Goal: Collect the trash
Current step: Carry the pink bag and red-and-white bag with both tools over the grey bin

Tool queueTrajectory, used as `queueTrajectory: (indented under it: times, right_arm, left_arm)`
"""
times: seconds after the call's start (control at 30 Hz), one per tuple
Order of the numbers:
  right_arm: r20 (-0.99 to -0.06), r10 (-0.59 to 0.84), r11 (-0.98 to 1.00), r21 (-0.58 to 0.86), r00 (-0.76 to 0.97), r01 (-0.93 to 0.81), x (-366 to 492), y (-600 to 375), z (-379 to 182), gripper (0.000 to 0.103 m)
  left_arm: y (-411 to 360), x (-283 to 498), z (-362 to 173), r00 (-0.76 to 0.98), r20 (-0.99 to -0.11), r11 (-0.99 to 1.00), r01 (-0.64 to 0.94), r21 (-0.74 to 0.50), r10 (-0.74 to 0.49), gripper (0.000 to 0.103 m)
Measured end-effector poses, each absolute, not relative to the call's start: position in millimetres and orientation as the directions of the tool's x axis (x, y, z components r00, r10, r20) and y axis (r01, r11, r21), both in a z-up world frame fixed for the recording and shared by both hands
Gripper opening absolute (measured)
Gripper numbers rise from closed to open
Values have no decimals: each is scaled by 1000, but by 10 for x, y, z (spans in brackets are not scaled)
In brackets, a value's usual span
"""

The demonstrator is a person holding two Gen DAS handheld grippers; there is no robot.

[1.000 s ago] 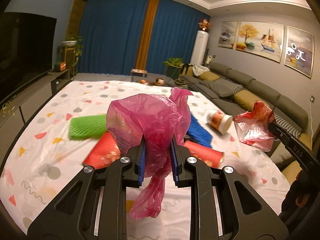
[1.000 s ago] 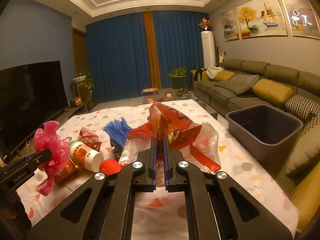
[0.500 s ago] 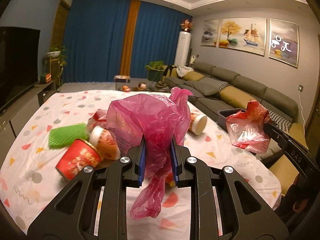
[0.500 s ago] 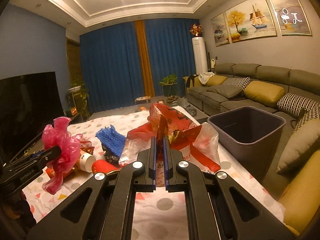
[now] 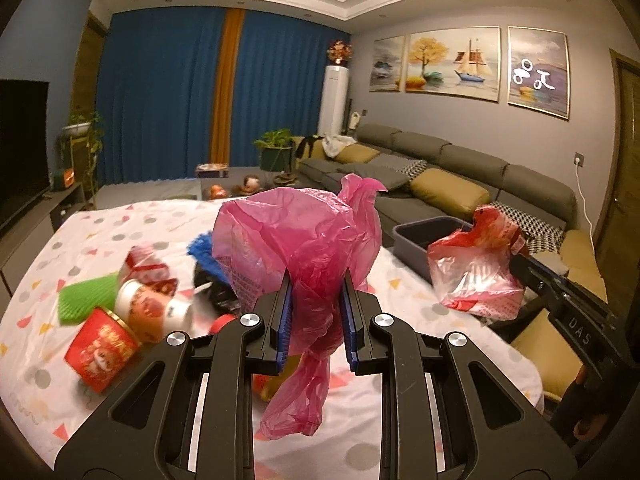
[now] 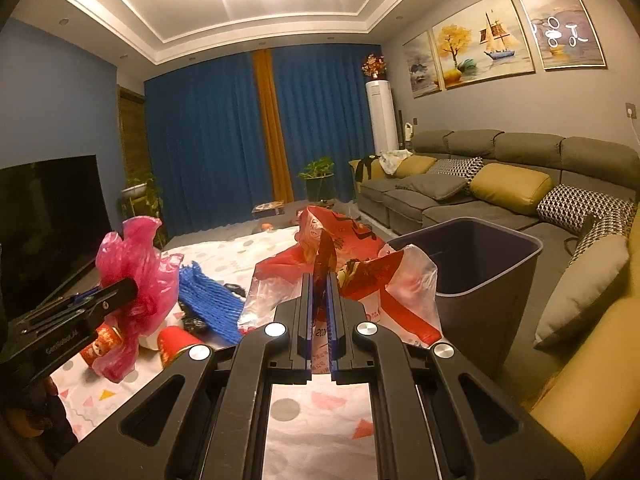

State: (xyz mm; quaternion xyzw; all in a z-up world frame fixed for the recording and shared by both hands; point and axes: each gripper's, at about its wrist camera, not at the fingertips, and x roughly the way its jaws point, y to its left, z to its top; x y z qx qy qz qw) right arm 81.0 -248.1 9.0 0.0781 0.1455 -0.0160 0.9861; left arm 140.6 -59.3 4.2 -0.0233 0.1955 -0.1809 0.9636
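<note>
My left gripper (image 5: 316,284) is shut on a crumpled pink plastic bag (image 5: 296,240), held above the table; the same pink bag (image 6: 132,264) shows at the left of the right wrist view. My right gripper (image 6: 320,280) is shut on a red and clear plastic bag (image 6: 360,272), also seen as the red and clear bag (image 5: 472,272) at the right of the left wrist view. A dark grey bin (image 6: 476,276) stands open just right of that bag, beside the table. The bin (image 5: 420,240) lies beyond the table edge in the left wrist view.
More trash lies on the patterned tablecloth (image 5: 100,232): a red can (image 5: 100,356), a paper cup (image 5: 148,308), a green foam net (image 5: 80,300), a blue foam net (image 6: 208,296), a red cup (image 6: 174,342). A grey sofa (image 6: 500,184) runs along the right; a TV (image 6: 44,220) stands left.
Both grippers have swung to the right with their bags still held. The grey bin has come closer in both views, and the trash pile has slid toward the left.
</note>
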Motion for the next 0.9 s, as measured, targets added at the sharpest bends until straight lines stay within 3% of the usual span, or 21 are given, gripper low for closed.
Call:
queueTrajectory:
  times: [0.9]
  right_arm:
    - [-265,-206,962,123,942,245,1262,-3572,226,7]
  left_arm:
    - [-2153,2063,203,794,-349,857,511,-62,-498,20]
